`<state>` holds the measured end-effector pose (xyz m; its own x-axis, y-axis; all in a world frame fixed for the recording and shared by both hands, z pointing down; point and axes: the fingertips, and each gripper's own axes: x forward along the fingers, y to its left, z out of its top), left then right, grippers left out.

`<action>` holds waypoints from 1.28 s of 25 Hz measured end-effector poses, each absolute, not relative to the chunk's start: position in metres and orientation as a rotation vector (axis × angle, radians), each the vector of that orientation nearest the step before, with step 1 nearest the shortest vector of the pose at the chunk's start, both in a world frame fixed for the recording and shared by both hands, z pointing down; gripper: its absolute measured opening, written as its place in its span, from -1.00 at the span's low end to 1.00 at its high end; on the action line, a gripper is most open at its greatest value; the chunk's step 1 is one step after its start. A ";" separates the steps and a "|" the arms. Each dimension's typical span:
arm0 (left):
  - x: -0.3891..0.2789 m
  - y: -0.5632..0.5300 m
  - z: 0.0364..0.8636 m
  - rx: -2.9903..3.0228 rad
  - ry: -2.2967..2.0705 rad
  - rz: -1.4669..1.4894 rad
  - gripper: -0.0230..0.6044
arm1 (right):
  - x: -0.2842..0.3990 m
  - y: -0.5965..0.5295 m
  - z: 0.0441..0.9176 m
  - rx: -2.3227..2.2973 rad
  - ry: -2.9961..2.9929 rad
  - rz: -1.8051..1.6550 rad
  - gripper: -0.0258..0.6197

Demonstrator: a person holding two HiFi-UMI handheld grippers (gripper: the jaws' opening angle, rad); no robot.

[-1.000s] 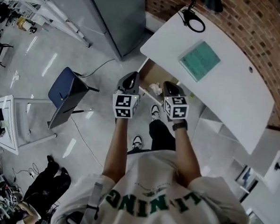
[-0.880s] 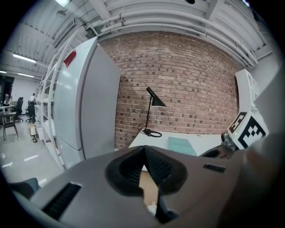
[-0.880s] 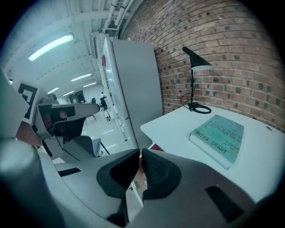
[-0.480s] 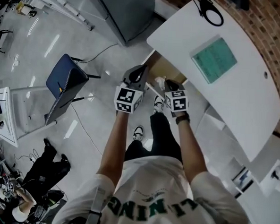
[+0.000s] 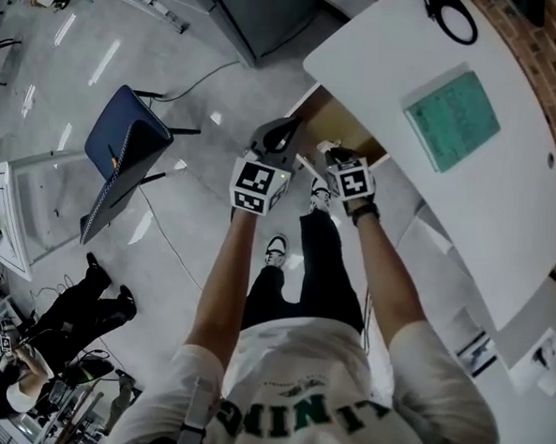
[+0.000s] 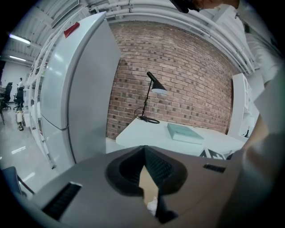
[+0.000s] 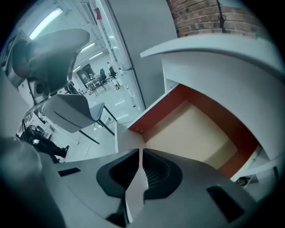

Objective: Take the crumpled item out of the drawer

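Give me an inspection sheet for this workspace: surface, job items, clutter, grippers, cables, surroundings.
Surface: white desk, with the drawer open below its edge.
Job's things: crumpled white item lies in the drawer, not gripped.
Clutter: teal book and black lamp on the desk.
Grippers: left gripper and right gripper are at the drawer, jaws together, holding nothing.
Cables: thin cable on the floor.
Surroundings: blue chair, brick wall, tall grey cabinet.

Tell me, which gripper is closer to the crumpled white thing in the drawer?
Right. The right gripper reaches almost to the crumpled item in the open drawer; the left gripper hovers further off, to its left.
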<state>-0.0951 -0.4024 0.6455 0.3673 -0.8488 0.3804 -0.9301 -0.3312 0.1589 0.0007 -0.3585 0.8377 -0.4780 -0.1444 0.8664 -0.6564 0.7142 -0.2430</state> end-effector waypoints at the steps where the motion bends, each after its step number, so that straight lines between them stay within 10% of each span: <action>1: -0.096 -0.404 0.650 2.287 -1.555 0.326 -0.93 | 0.000 -0.360 0.846 0.609 -1.991 0.717 -0.90; 32: -0.137 -0.415 0.712 2.277 -1.570 0.276 -0.93 | 0.002 -0.388 1.002 0.639 -1.723 0.833 -0.46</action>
